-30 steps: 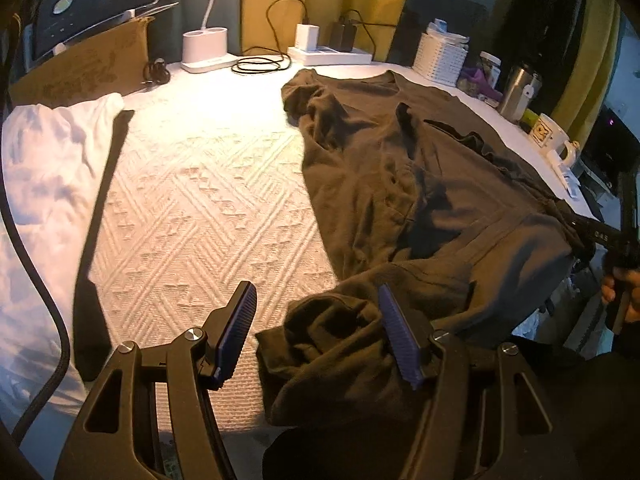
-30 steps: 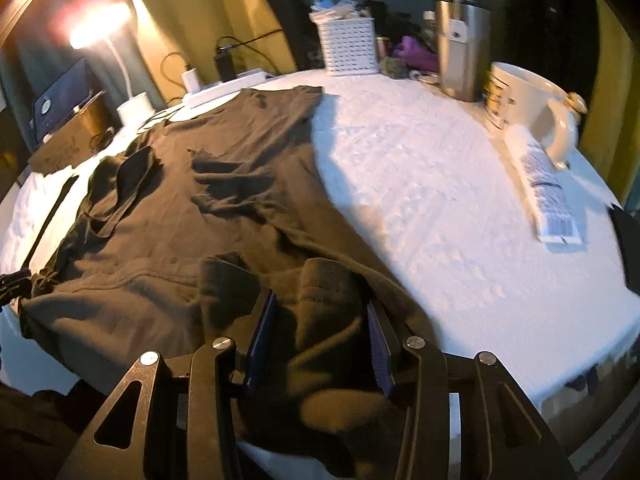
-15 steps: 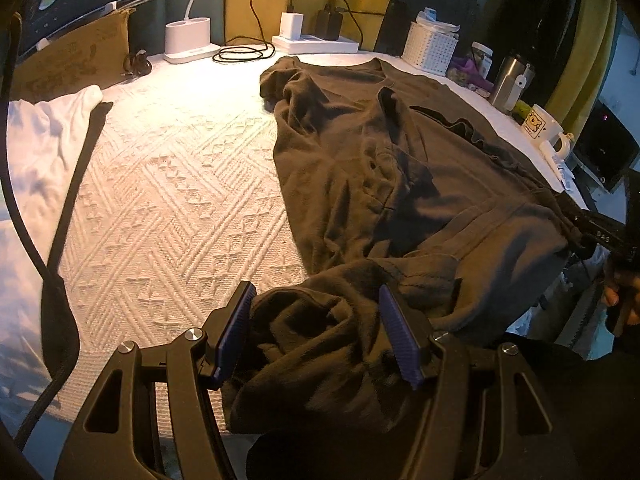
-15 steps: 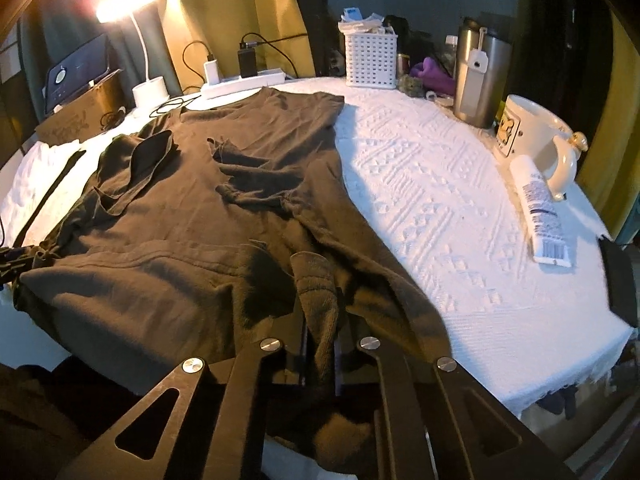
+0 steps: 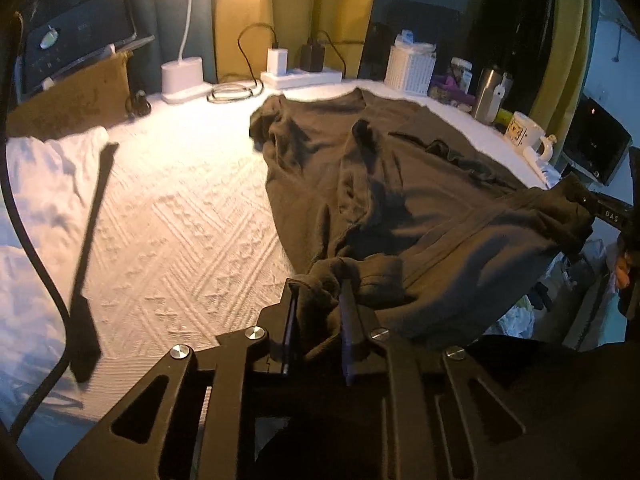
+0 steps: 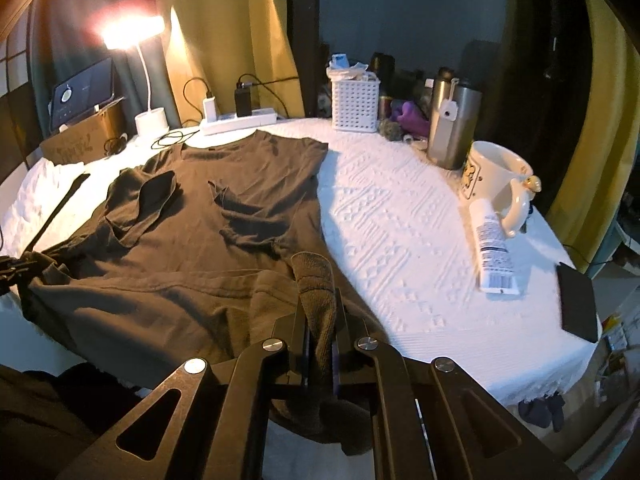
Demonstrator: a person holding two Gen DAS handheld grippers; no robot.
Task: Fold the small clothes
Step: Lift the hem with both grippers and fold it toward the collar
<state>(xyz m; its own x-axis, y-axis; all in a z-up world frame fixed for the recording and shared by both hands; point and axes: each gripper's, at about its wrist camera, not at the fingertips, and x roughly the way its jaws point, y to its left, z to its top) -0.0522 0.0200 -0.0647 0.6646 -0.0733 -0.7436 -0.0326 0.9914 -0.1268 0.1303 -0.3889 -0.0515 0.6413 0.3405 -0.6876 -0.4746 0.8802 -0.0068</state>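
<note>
A dark brown T-shirt lies spread on a white textured bedspread, its collar toward the far side. My left gripper is shut on a bunched corner of the shirt's near hem. My right gripper is shut on the other hem corner, which sticks up between its fingers. The shirt also shows in the right wrist view, with the hem stretched between both grippers and lifted at the near table edge. The right gripper shows at the far right of the left wrist view.
At the back stand a lit lamp, a power strip, a white basket, steel flasks and a mug. A tube and a dark phone lie right. White cloth lies left.
The left gripper closed on the hem corner it was open around. The right gripper, which shut half a second ago, keeps its hold. Both raised the hem and pulled it taut.
</note>
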